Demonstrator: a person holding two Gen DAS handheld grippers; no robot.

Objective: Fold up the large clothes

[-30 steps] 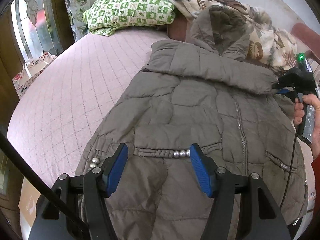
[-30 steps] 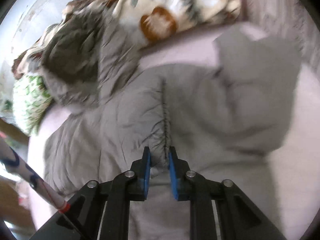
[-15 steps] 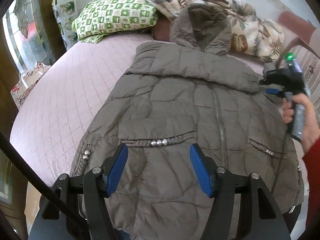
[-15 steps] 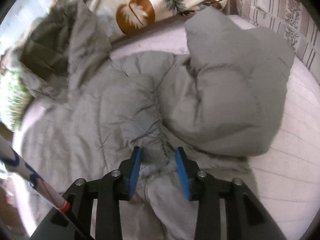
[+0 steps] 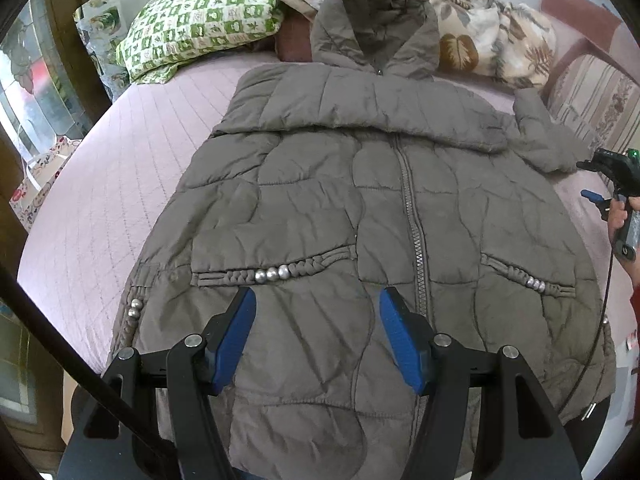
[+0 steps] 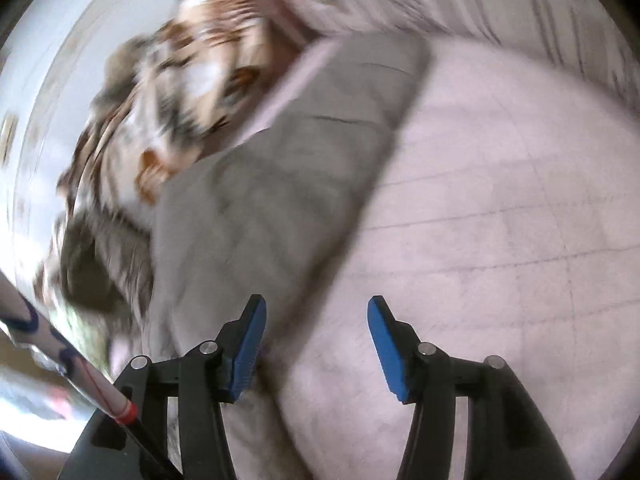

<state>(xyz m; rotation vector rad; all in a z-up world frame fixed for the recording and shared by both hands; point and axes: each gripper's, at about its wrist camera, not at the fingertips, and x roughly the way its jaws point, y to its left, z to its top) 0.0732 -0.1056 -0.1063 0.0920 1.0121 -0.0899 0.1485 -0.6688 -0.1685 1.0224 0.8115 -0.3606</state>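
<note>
A grey quilted hooded jacket lies front up on a pink bed, zipped, one sleeve folded across the chest. My left gripper is open and empty, above the jacket's lower front. My right gripper is open and empty, over the bedcover just beside the jacket's right sleeve; that view is blurred. The right gripper also shows in the left wrist view, at the far right edge, apart from the sleeve end.
A green checked pillow and a leaf-print blanket lie at the head of the bed, behind the hood. A striped headboard or chair stands at the right. The bed's left edge drops off near a window.
My right gripper has let go of the sleeve fabric, opened wide and pulled back to the right. My left gripper has drawn back toward the hem, still open.
</note>
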